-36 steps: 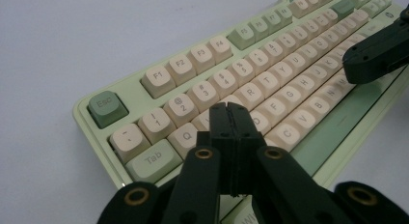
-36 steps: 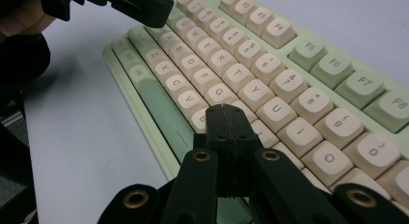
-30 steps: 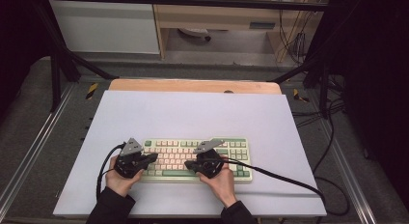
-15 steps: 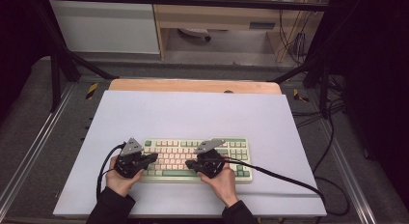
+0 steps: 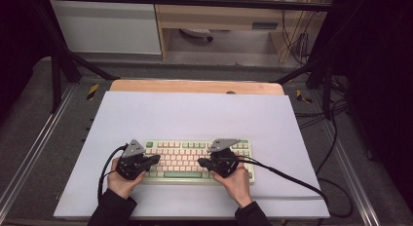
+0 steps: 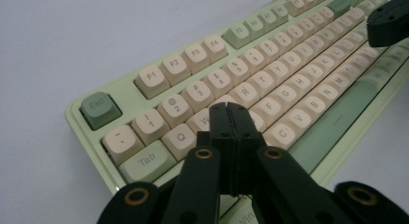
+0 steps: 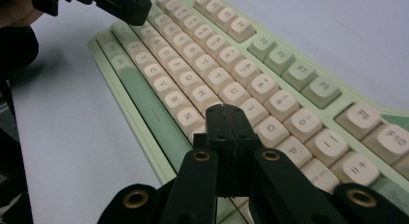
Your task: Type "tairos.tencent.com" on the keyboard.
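A pale green keyboard [image 5: 190, 155] with cream and green keys lies near the front of the white table [image 5: 195, 114]. My left gripper [image 5: 157, 159] hovers over the keyboard's left end, jaws shut with nothing between them. In the left gripper view its tips [image 6: 230, 108] sit above the W and E keys of the keyboard [image 6: 270, 79]. My right gripper [image 5: 200, 162] is over the keyboard's right half, pointing left, also shut and empty. In the right gripper view its tips [image 7: 223, 109] hang above the J and K keys of the keyboard [image 7: 217, 74], with the left gripper [image 7: 126, 4] at the top left.
A wooden board [image 5: 195, 86] edges the table's far side. Black cables [image 5: 292, 179] trail from both grippers across the front right of the table. Metal frame rails [image 5: 29, 153] run along both sides. Cupboards and wiring stand beyond the table.
My right gripper has drifted slightly over the keyboard. The left gripper has kept still. Both stay shut.
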`<state>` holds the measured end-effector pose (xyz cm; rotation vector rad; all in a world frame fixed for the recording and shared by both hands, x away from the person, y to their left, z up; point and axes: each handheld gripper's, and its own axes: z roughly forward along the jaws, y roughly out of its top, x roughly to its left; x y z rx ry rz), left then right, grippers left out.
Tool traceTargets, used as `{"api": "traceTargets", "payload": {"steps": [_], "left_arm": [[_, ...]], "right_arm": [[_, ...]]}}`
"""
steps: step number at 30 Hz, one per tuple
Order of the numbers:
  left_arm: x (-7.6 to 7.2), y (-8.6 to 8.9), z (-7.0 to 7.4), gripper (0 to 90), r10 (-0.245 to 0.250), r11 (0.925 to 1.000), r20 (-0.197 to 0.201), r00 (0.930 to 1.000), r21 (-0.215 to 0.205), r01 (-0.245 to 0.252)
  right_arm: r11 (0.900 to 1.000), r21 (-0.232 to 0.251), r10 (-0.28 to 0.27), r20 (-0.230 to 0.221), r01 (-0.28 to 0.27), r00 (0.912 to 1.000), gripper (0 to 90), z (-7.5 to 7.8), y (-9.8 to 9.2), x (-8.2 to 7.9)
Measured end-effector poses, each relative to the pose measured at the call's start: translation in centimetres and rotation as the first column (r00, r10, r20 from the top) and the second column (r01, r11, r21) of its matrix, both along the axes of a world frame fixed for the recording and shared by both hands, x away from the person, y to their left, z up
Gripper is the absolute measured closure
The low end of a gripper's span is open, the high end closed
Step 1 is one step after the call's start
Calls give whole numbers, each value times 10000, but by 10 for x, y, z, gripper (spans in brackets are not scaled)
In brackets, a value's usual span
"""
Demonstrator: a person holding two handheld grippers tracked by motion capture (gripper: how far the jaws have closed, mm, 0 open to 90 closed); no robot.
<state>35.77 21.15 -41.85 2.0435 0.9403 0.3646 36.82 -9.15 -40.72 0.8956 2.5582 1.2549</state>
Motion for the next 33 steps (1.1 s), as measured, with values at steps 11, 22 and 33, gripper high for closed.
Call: {"api": "traceTargets", "payload": {"steps": [11,22,33], "left_arm": [[-1,-5,-1,900,-129,9999,-18,9999,45,129],[-4,-15,-2,900,-452,9989,-30,9990,121,452],[-8,-29,-8,900,-804,9962,-150,9966,316,809]], "right_arm": [[9987,96,-507,-177,509,9986,900,-6,-29,-3],[9976,259,-632,-135,635,9979,900,-9,-42,-5],[9977,238,-625,-246,631,9977,900,-9,-41,-6]]}}
